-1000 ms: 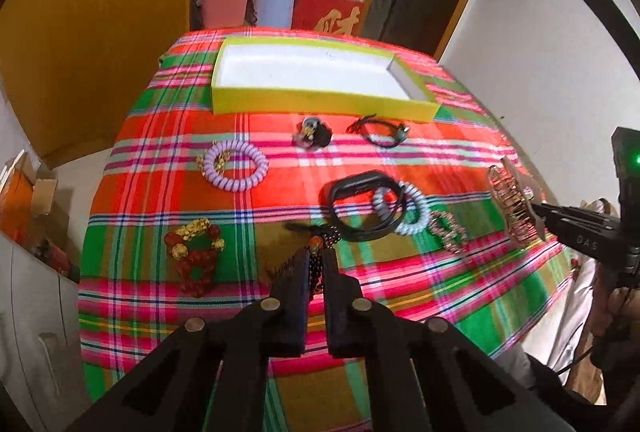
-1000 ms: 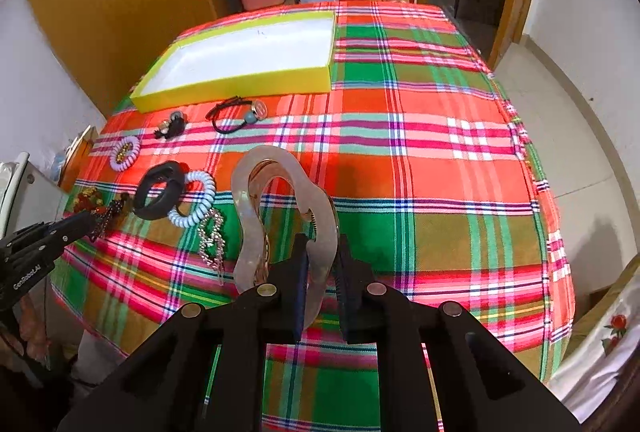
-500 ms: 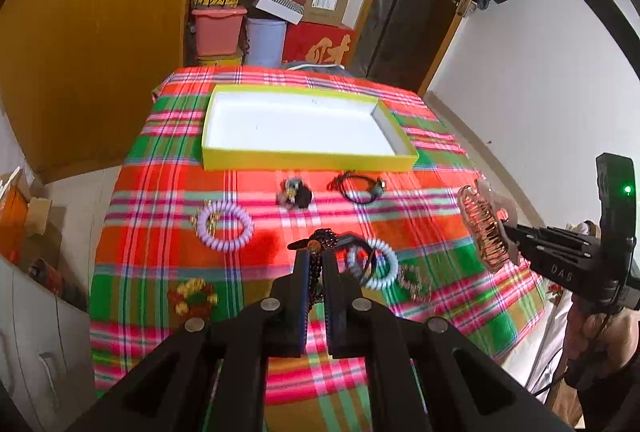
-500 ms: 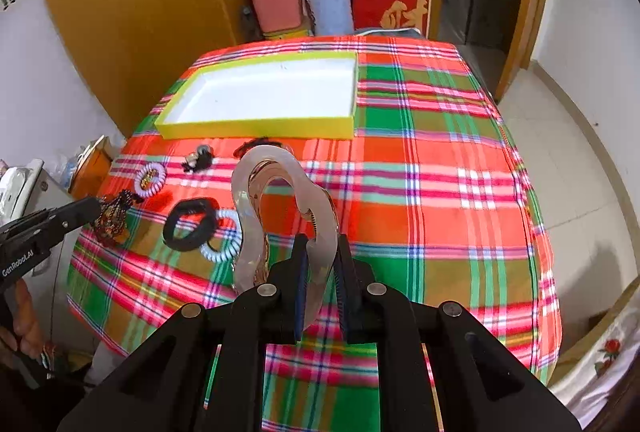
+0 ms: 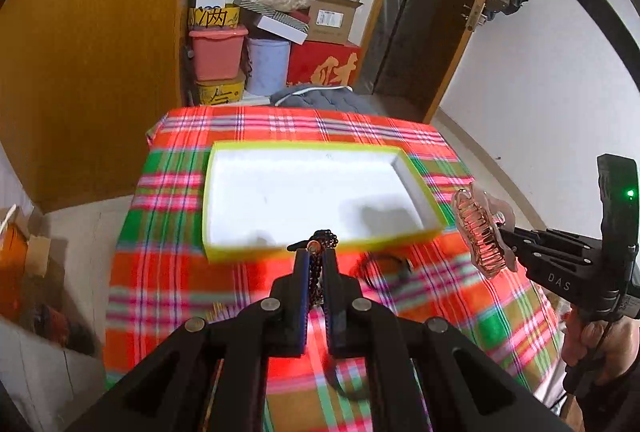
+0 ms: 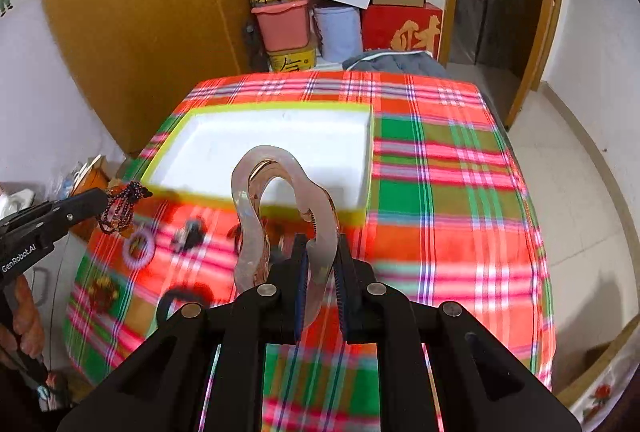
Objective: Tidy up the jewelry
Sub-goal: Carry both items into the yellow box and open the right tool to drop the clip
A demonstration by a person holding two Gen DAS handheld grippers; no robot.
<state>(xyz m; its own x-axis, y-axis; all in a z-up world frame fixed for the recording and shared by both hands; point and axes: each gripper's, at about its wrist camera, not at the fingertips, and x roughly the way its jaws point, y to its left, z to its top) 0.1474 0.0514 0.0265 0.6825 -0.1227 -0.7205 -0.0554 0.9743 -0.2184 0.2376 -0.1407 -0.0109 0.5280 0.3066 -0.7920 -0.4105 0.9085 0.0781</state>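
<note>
A table under a red-green plaid cloth [image 6: 440, 191] bears a shallow yellow-rimmed white tray [image 5: 224, 250], long axis running left to right. The right gripper [image 6: 320, 252] pinches a clear pinkish plastic hair claw [image 6: 256, 187] – upright, teeth leftward in the left view. The left gripper [image 5: 316, 256] is clamped on a dark beaded bracelet [image 5: 326, 236] just before the tray's near rim. Only the right view shows a lilac coil hair tie [image 6: 138, 250] left, blurred.
</note>
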